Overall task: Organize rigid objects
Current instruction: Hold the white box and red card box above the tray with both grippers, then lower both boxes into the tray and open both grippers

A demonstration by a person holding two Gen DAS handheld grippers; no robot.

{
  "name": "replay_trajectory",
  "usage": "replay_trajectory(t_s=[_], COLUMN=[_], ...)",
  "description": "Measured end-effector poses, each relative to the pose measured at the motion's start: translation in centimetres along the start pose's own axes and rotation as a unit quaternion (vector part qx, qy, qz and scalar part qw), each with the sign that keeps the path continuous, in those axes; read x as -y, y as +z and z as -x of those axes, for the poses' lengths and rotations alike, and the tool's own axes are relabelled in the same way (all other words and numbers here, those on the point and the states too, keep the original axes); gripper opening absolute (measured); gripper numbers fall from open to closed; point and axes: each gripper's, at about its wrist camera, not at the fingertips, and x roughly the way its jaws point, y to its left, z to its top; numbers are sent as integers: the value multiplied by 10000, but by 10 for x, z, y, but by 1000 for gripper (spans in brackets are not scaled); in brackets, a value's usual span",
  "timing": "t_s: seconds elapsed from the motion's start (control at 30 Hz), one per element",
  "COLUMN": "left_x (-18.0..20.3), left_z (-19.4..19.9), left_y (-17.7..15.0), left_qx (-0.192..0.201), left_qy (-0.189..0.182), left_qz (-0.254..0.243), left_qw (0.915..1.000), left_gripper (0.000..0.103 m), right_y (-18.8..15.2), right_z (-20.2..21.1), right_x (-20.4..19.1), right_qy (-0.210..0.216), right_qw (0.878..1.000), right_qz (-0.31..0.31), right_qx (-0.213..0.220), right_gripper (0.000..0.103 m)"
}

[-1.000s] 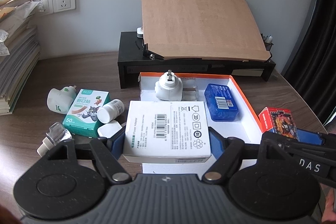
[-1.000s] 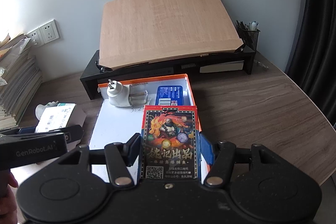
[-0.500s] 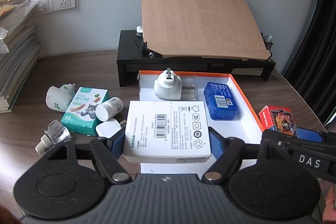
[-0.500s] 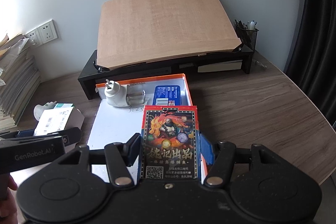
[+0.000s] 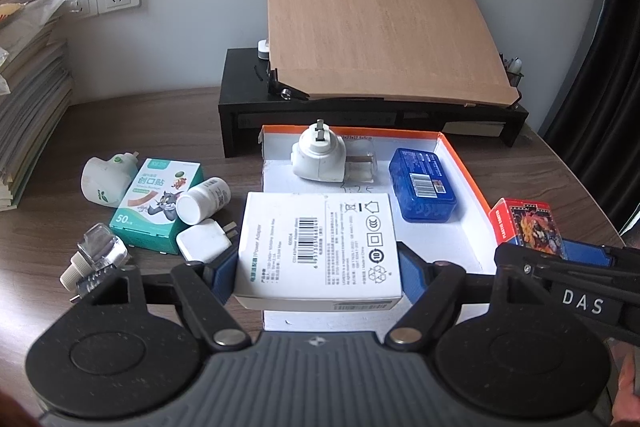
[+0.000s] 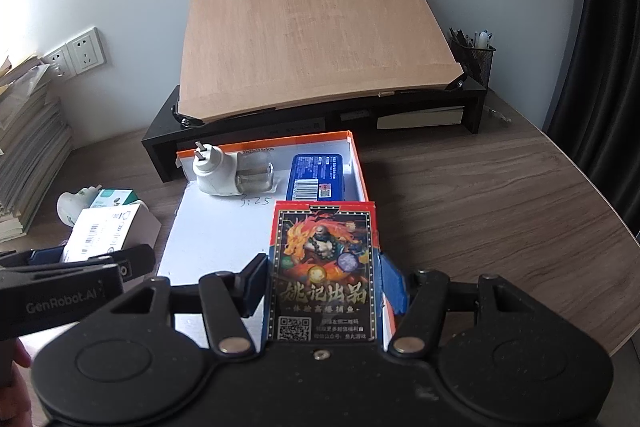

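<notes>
left hand-held gripper [image 5: 318, 263] pinches white adapter box [image 5: 318, 247] by its side walls, over the tray [image 5: 460, 163] front. right hand-held gripper [image 6: 324, 283] pinches card pack [image 6: 324, 267] at tray's right rim. both probably light, stiff cardboard; glossy pack may slip, so keep flat-side grips.

black grippers [image 5: 318, 267] (blue-padded jaws)

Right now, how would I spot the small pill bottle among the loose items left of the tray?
Start at the orange-rimmed tray before the black stand; the clutter lies on the desk to its left. The pill bottle lies on its side against the green plaster box, the only white cylinder with a round cap.
</notes>
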Motion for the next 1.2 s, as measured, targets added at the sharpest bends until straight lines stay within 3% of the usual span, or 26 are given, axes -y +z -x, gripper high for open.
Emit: replay_trajectory(t_s=[1.2], left_x=[3], left_z=[-29], left_y=[-2], left_qx=[-310], left_qy=[-14], left_qz=[-274], left_qw=[9991], left_gripper=[79], right_y=[-5], right_z=[-33], right_x=[3], right_qy=[-295], right_qw=[9987], right_qz=[46], right_qx=[-420], right_gripper=[71])
